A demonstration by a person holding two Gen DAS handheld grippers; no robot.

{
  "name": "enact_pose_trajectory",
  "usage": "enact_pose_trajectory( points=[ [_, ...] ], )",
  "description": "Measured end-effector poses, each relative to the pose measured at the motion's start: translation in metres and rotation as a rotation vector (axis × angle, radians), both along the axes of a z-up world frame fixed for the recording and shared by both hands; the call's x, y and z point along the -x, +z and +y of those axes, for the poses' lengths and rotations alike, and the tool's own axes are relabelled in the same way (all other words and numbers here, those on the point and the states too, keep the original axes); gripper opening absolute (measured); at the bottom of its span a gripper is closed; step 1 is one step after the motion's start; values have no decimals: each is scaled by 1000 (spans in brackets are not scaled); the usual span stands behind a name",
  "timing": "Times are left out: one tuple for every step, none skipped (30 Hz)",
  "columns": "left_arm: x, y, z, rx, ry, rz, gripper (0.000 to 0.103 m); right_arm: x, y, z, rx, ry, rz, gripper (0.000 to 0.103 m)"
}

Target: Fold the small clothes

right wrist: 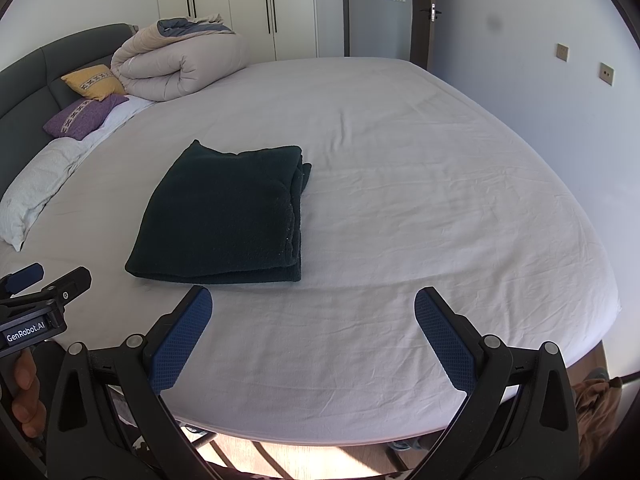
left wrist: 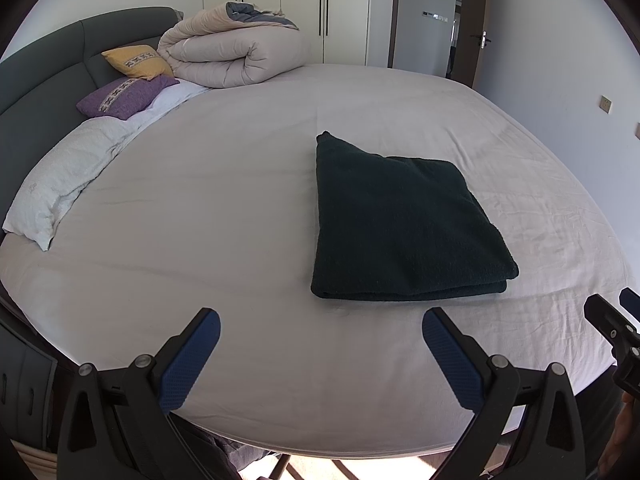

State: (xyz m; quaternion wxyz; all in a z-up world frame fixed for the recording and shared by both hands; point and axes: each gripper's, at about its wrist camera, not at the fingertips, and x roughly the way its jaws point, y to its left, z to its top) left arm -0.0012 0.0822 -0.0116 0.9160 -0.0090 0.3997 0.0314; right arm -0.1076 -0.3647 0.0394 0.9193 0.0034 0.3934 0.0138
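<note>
- Bedding crowds the headboard (left wrist: 40,64) end of the bed (left wrist: 240,208): a rolled beige duvet (left wrist: 236,54), a yellow cushion (left wrist: 138,62) and a purple cushion (left wrist: 124,94) beside it, and a white pillow (left wrist: 60,184) nearer the camera than the purple cushion.
- Wardrobe doors (right wrist: 232,4) stand behind the duvet.
- Dark green folded garment (left wrist: 400,220) lies flat mid-bed, well apart from the duvet, with bare sheet all round it.
- Left claw (left wrist: 320,356) hangs over the bed's near edge, just short of the garment, spread wide and holding nothing.
- Right claw (right wrist: 314,340) sits to the garment's right, equally wide and empty, touching nothing.
</note>
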Motion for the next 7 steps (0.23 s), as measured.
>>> enact_pose_trajectory(
  points=[
    [0, 0, 0, 1, 0, 1, 103, 0, 0, 0, 0, 0, 0, 103],
    [0, -1, 0, 1, -1, 2, 103, 0, 0, 0, 0, 0, 0, 103],
    [0, -1, 0, 0, -1, 1, 103, 0, 0, 0, 0, 0, 0, 103],
    [0, -1, -1, -1, -2, -2, 103, 0, 0, 0, -1, 1, 1, 103],
    [0, 0, -1, -3, -7, -5, 103, 0, 0, 0, -1, 1, 0, 103],
    [0, 0, -2, -7, -10, -6, 103, 0, 0, 0, -2, 1, 1, 103],
    [0, 0, -2, -8, -9, -9, 103, 0, -1, 0, -1, 1, 2, 103]
  ],
)
